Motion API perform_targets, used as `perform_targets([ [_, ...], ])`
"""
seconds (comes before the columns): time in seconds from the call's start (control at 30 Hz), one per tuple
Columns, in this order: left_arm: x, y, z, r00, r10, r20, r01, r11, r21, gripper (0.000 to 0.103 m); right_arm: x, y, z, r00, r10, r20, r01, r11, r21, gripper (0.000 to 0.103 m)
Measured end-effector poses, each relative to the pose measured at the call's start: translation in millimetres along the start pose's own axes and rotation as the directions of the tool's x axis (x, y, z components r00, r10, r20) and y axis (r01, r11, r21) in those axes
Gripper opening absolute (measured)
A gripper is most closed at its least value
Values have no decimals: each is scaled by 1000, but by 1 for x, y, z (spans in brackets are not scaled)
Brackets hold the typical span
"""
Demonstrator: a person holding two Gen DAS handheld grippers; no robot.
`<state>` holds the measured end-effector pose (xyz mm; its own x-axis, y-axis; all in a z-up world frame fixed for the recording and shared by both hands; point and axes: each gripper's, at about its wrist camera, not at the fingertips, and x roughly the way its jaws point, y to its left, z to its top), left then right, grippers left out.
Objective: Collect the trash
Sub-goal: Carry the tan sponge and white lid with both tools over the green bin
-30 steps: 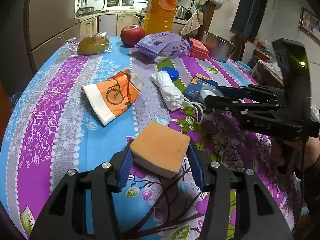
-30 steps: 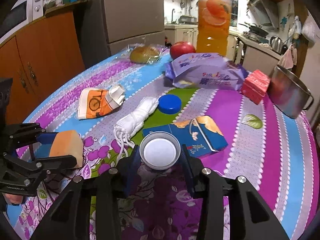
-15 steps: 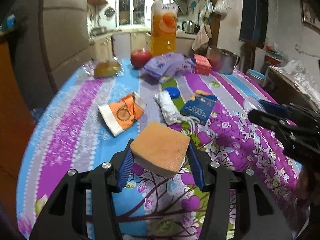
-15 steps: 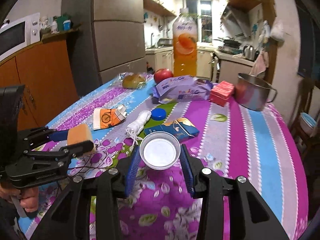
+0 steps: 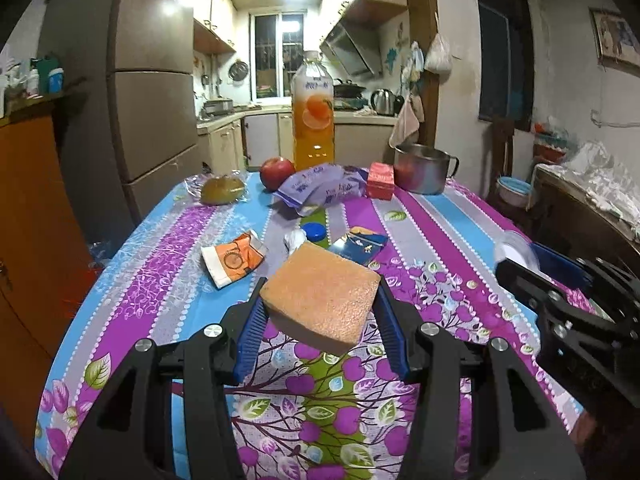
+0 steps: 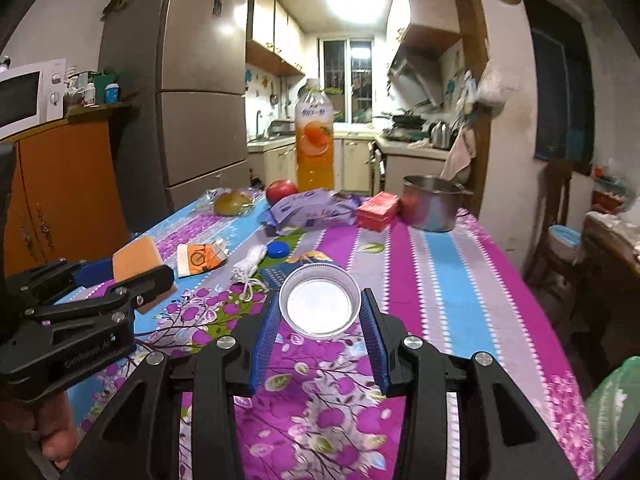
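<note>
The left claw (image 5: 320, 312) gripped an orange sponge (image 5: 322, 304) above the surface (image 5: 440, 240); the right claw (image 6: 319, 312) clasped a round white lid (image 6: 319, 307)

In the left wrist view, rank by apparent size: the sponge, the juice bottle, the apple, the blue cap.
1. orange sponge, held in the left gripper, inflated by nearness to the camera
2. orange juice bottle, far back, so likely bigger in reality
3. red apple
4. blue bottle cap
</note>
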<state>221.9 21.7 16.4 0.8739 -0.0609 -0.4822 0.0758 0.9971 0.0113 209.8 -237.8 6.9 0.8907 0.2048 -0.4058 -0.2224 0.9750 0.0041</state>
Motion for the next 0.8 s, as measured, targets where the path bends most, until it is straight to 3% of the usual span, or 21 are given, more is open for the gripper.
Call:
perform_targets([
  [0.8,-13,-58,2,1000,-7,0,7,999,31,49,-63,-46,-6,998,-62,12,61,998,32,42],
])
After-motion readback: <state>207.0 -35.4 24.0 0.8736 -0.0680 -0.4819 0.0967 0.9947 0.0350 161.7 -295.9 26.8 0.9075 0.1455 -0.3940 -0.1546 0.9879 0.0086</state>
